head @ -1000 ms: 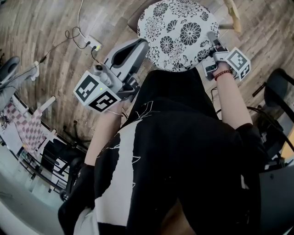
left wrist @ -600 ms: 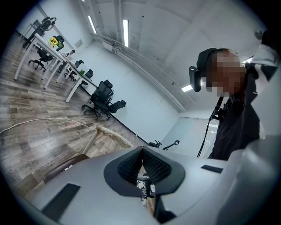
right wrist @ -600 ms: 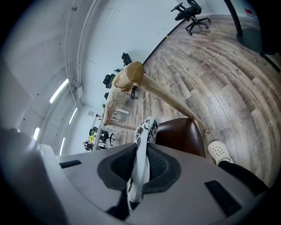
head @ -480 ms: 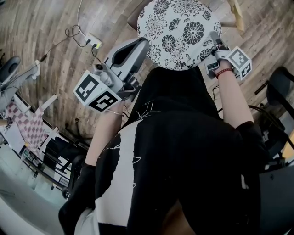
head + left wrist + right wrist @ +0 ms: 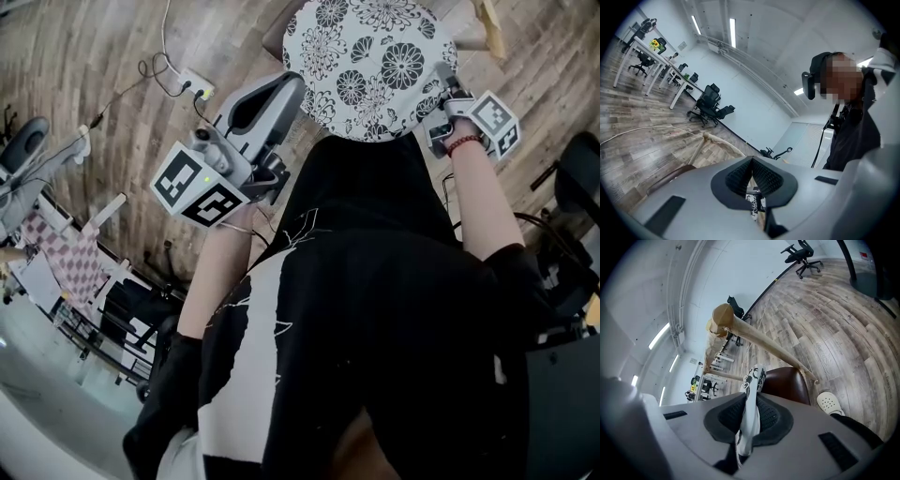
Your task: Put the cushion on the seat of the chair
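Observation:
The round cushion (image 5: 370,66), white with black flowers, hangs flat over the chair between both grippers. My right gripper (image 5: 441,82) is shut on its right rim; in the right gripper view the cushion's edge (image 5: 752,385) runs between the pressed pads (image 5: 766,416). At the cushion's left rim my left gripper (image 5: 289,94) looks shut, with a scrap of patterned fabric (image 5: 752,206) showing under its meeting pads. The chair's brown seat (image 5: 787,383) lies just below the cushion, its wooden back rail (image 5: 754,336) beyond.
A power strip with cables (image 5: 192,89) lies on the wood floor at left. A black office chair (image 5: 577,178) stands at right, a rack with a checked cloth (image 5: 66,262) at left. A white shoe (image 5: 829,401) rests beside the chair.
The cushion and my right gripper have sunk a little toward the seat and drifted slightly right in the head view. My left gripper has stayed in place.

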A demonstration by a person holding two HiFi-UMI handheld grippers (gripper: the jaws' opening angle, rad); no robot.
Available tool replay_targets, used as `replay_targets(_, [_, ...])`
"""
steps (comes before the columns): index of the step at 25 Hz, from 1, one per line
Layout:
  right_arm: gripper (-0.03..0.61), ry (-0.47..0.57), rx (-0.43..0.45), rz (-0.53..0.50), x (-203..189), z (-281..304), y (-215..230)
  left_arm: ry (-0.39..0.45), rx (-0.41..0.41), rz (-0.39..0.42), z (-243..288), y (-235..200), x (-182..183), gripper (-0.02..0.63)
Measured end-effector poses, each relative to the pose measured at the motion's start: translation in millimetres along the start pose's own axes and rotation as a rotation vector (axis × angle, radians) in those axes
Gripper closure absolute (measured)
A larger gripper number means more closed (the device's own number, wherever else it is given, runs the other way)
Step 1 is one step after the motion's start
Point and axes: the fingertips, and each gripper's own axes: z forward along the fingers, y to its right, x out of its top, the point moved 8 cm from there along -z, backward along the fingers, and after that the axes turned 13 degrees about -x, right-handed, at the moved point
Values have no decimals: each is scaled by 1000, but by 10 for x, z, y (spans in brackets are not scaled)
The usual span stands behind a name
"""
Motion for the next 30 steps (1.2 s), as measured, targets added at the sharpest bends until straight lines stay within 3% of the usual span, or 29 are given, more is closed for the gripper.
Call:
replay_targets(15, [552,17,-91,-53,15,143,291,-89,66,-16,132,-111,-366,603])
replay_targets(30, [552,26,-107,-47,-163,373,529,-117,22,-54,151,-450,-718,603])
